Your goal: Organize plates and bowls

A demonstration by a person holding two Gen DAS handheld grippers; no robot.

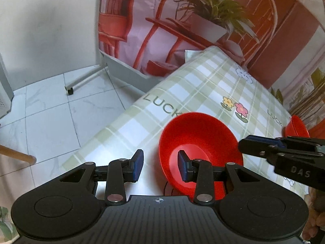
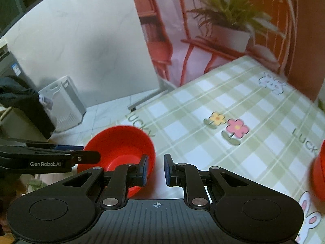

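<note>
Red bowl [image 1: 200,140] sits near the tablecloth's [image 1: 203,85] left edge, 2nd red bowl [image 1: 296,127] well apart toward the right edge. Nothing stacked yet. Left gripper [image 1: 160,165] apart, straddling the near bowl's rim; right gripper [image 2: 156,168] apart, empty, just beside it.

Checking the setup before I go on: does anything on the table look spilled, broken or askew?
Nothing stands out. The near red bowl sits upright and empty on the checked tablecloth, close to its edge. A second red bowl stands farther right. Both tongs, left and right, are open.
</note>
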